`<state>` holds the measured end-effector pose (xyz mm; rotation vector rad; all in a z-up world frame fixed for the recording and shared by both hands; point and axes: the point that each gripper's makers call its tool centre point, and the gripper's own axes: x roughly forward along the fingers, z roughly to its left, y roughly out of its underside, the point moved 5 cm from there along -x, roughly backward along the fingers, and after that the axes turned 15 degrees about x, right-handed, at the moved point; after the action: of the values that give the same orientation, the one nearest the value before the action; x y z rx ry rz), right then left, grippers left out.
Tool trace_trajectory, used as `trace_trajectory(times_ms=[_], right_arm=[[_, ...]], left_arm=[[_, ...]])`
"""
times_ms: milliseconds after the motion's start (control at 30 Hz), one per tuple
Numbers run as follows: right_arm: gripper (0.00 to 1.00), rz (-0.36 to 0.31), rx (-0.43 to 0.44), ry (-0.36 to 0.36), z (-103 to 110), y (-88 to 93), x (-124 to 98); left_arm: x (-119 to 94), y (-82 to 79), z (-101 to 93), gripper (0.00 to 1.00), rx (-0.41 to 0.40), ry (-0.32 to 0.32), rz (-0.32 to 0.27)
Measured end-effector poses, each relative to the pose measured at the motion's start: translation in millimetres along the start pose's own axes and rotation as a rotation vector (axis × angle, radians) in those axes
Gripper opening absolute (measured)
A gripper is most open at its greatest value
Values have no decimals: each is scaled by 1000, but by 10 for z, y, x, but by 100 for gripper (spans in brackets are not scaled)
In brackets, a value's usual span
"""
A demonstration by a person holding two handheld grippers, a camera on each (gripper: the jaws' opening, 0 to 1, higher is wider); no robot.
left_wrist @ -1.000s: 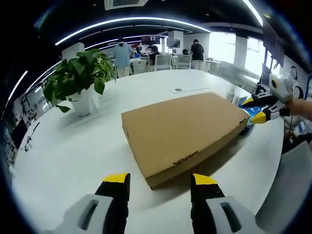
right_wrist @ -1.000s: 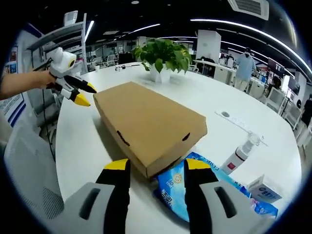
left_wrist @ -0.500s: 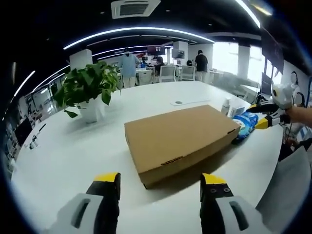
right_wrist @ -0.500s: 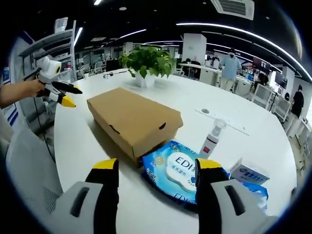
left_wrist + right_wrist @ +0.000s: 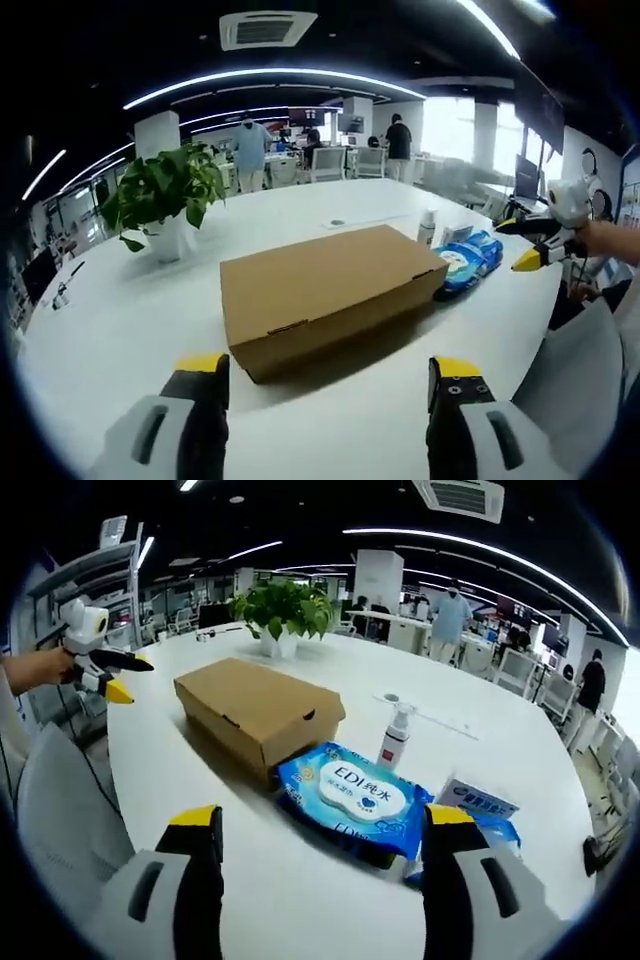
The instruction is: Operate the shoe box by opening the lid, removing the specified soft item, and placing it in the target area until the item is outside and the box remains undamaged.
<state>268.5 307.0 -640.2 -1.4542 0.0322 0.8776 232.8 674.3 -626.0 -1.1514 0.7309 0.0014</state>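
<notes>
A shut brown cardboard shoe box (image 5: 320, 292) lies flat on the white round table (image 5: 120, 320). In the left gripper view my left gripper (image 5: 330, 368) is open, hovering short of the box's near end and holding nothing. My right gripper (image 5: 322, 823) is open too, back from the box (image 5: 258, 715), with a blue wet-wipes pack (image 5: 355, 795) lying between it and the box. Each gripper appears in the other's view, held by a hand at the table's edge: the right gripper (image 5: 538, 243) and the left gripper (image 5: 98, 668). The box's contents are hidden.
A potted plant (image 5: 165, 195) stands beyond the box. A white spray bottle (image 5: 395, 738) and a small white carton (image 5: 478, 802) sit beside the wipes pack (image 5: 465, 262). A grey chair back (image 5: 60, 810) is near the table edge. People stand at desks far behind.
Both grippers have drawn back from the box, so it looks smaller in both views. The right gripper view now takes in the whole wipes pack. Both pairs of jaws have spread wider.
</notes>
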Motion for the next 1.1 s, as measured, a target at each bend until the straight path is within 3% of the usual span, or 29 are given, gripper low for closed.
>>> trace_trajectory(times_ms=[400,733,1100], right_arm=[[85,-26,55,47,-19,102,-333],[96,-32,93,62,-54,198,-536],[96,-24,83,72,-37,256,-619]], left_arm=[[-194,-26,-275,100,-6,10,-45],[-297,1,-378,100,-11,5,-58],[-366,-6,-378,100,-6,-14,-76]])
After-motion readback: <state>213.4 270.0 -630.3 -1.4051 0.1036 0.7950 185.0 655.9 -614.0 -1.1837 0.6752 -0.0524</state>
